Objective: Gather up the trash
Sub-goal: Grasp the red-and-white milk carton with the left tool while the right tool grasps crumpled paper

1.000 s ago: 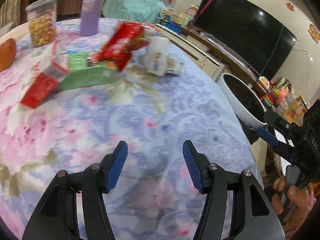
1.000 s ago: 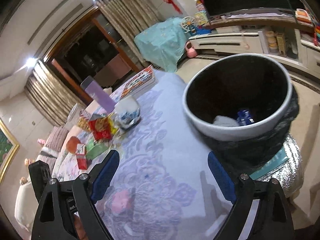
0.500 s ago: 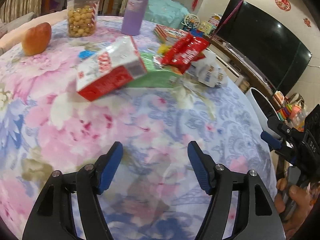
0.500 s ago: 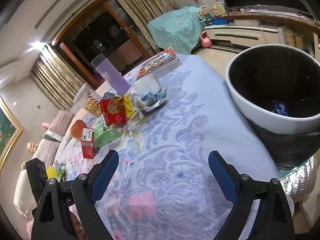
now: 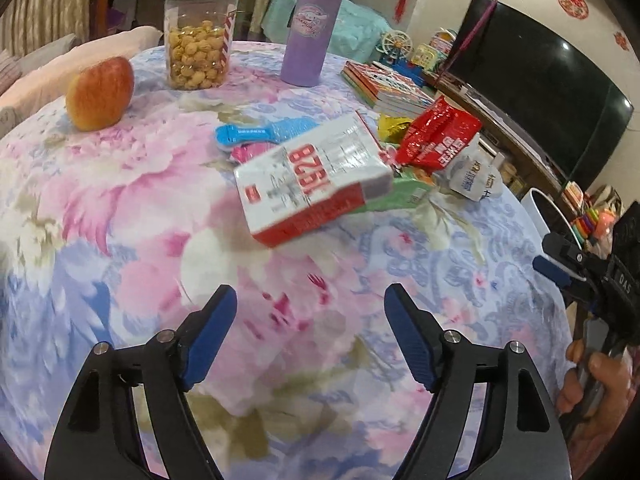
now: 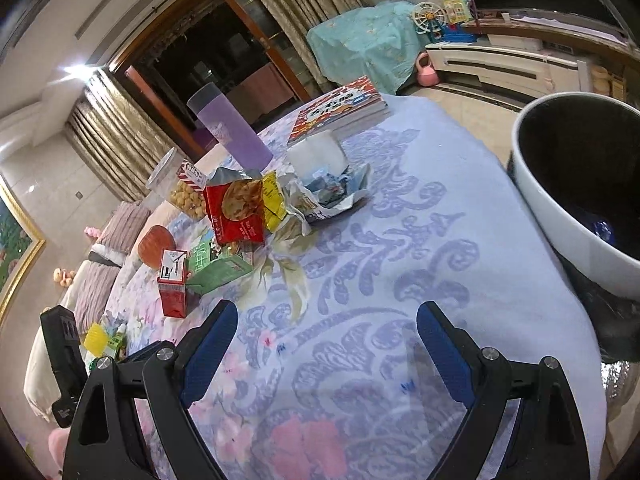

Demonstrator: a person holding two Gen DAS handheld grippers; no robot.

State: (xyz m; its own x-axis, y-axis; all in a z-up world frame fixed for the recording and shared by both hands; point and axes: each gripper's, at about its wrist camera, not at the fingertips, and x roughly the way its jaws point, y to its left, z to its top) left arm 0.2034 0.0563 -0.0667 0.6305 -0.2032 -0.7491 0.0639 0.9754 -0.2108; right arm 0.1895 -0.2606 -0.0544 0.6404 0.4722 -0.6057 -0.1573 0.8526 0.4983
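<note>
Nearest: left claw (image 5: pixel 310 322) spread wide and empty, hovering over the floral tabletop (image 5: pixel 120 208); right claw (image 6: pixel 322 334) likewise released, holding nothing, above the blue-patterned part of the cloth. Just ahead of the left claw, a red-and-white carton (image 5: pixel 312 182) lying on its side, propped partly on a green carton (image 5: pixel 404 196). Probably light and empty, thin card that dents under a hard squeeze; best taken across its narrow faces, near the middle. Beyond, a red snack wrapper (image 5: pixel 438 138) and crumpled white packaging (image 5: pixel 476 176): soft, crinkly, slippery film, likely needing a pinch on a bunched fold. Farther back, an apple (image 5: pixel 100 92), a snack jar (image 5: pixel 199 38) and a purple tumbler (image 5: pixel 310 26), presumably not trash. Off the tabletop's right edge, the white bin (image 6: pixel 560 216) with dark liner.
</note>
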